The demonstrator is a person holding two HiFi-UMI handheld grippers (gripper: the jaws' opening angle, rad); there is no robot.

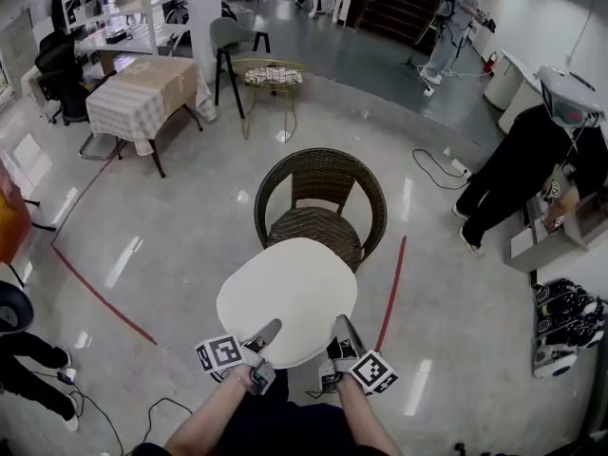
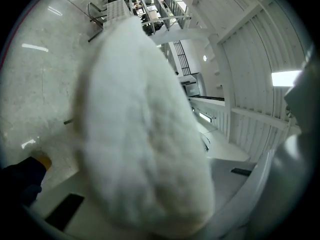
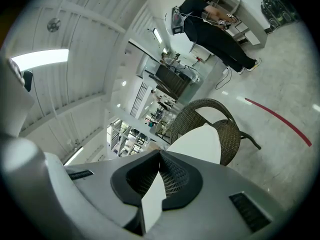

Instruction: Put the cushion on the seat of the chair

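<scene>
Before chair (image 1: 321,196) | cushion (image 1: 285,288) aloft | left tool (image 1: 266,332), right tool (image 1: 342,330) gripping it

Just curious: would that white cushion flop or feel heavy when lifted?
Probably fairly stiff: the cushion juts out flat from the left tool and right tool pinching one edge. Likely light, since those edge grips carry it.

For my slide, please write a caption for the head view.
The left gripper and right gripper hold a white rounded cushion before a brown wicker armchair.
</scene>
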